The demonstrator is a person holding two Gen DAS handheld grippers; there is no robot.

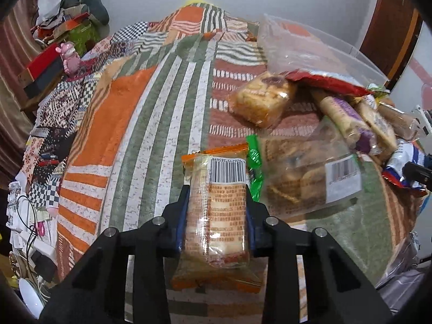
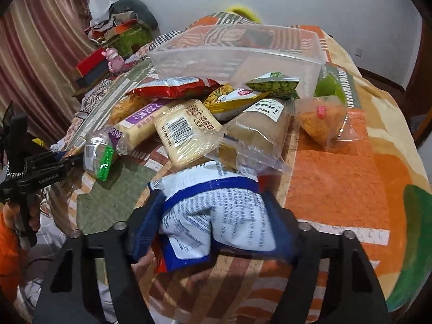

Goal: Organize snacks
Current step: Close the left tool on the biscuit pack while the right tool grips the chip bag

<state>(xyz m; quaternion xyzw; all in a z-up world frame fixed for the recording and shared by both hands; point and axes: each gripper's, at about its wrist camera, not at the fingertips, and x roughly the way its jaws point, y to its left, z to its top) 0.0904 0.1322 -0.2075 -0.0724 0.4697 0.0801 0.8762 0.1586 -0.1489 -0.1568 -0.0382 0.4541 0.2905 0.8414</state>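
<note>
My left gripper is shut on an orange-wrapped snack bar, held lengthwise with its barcode facing up, just above the bed. My right gripper is shut on a white and blue snack bag, whose body bulges between the blue pads. A heap of snacks lies beyond it: a red bag, a green pea packet, a cream biscuit pack and a brown loaf pack. Behind the heap stands a clear plastic bin. It also shows at the right of the left wrist view.
Everything lies on a patchwork bedspread with bare cloth to the left. A low table with boxes and a pink toy stands at the far left by a curtain. Cables and clutter lie beside the bed's left edge.
</note>
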